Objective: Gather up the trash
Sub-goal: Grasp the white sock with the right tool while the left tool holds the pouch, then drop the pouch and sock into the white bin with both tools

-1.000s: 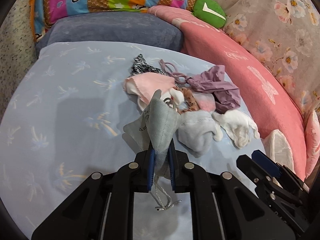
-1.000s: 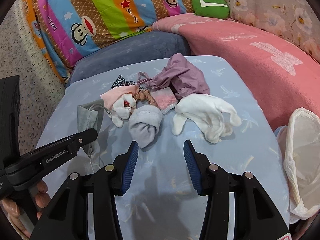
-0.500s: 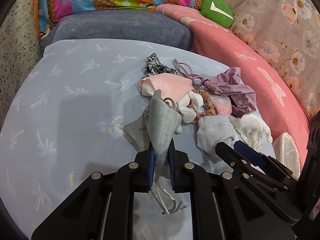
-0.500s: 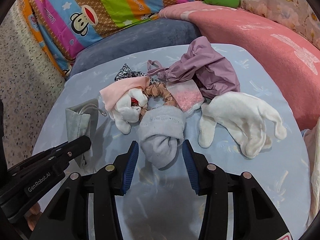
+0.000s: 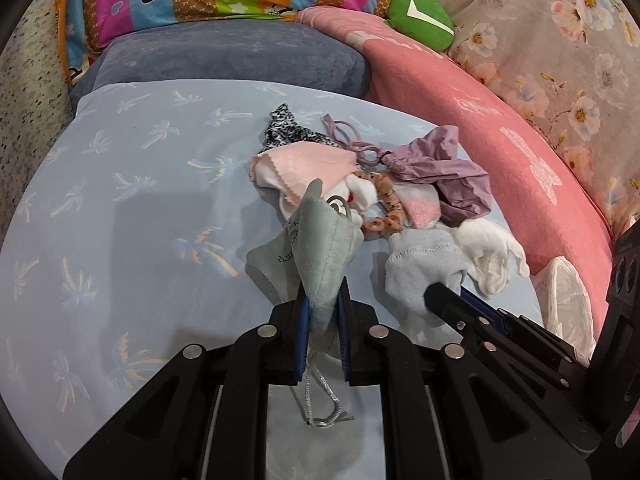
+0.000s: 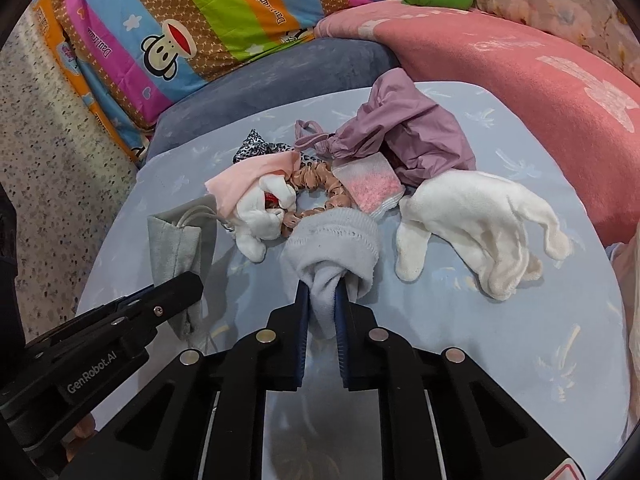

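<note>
My left gripper (image 5: 322,304) is shut on a grey drawstring pouch (image 5: 324,248), its silver cord hanging below the fingers; the pouch also shows in the right wrist view (image 6: 178,248). My right gripper (image 6: 322,300) is shut on a pale grey rolled sock (image 6: 334,248), which also shows in the left wrist view (image 5: 424,264). Behind lie a white glove (image 6: 480,224), a purple bag (image 6: 404,140), a small bag of pink grains (image 6: 370,182), a leopard scrunchie (image 6: 316,184), a pink cloth (image 6: 244,180) and a white plush piece (image 6: 260,216).
All lies on a light blue palm-print sheet (image 5: 120,200). A white plastic bag (image 5: 568,300) hangs at the right edge. A pink blanket (image 6: 520,64), grey cushion (image 5: 224,56), striped monkey-print pillow (image 6: 208,20) and green toy (image 5: 420,18) ring the back.
My right gripper moved forward to the grey sock and shut on it. My left gripper kept holding the pouch and shifted slightly.
</note>
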`<state>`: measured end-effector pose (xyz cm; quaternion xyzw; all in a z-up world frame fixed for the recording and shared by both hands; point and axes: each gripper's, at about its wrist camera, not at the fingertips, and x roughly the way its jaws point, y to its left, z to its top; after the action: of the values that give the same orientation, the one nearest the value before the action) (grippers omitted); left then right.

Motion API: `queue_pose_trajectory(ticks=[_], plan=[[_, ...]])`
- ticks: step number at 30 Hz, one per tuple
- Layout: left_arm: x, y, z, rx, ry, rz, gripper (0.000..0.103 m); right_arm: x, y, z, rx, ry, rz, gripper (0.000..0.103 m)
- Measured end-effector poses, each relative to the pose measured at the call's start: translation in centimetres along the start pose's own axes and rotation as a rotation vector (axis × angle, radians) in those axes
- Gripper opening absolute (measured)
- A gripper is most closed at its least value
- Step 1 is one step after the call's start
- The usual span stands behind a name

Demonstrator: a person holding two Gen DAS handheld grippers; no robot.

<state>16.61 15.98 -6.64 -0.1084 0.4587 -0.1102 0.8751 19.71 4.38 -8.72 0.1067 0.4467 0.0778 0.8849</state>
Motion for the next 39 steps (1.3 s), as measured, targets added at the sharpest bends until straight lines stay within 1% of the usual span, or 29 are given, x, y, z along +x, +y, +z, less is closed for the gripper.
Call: queue_pose_trajectory(ticks=[9, 16, 22, 29, 35, 39], plan=[[-2.1, -4.1, -0.3, 0.064, -0.034, -0.03, 0.012, -6.2, -2.1, -0.4, 0.037, -0.096, -0.016, 0.012], [-3.4, -9.3, -1.0, 0.143, -0.056, -0.069, 0.012, -11.5, -5.6, -1.1, 0.09, -0.175, -0.044, 0.012], [-3.8, -14.5, -2.0, 0.23, -0.062, -0.113, 0.012, -15.8, -9.8, -2.0, 0.144, -0.235, -0.087, 0.012], [-4.0, -20.5, -2.8, 0.331, -0.06, -0.181, 0.013, -19.6, -15.0, -3.3, 0.208, -0.277, -0.147, 0.012], [-3.1, -25.1, -3.3, 0.39, -0.034, -0.268, 0.013, -22.3, -19.8, -4.7, 0.26, -0.301, -0.209, 0.012], [-2.3, -27.9, -4.0, 0.42, -0.005, -0.307, 0.013, -23.6, -22.8, -5.6, 0.304, -0.316, -0.247, 0.012]])
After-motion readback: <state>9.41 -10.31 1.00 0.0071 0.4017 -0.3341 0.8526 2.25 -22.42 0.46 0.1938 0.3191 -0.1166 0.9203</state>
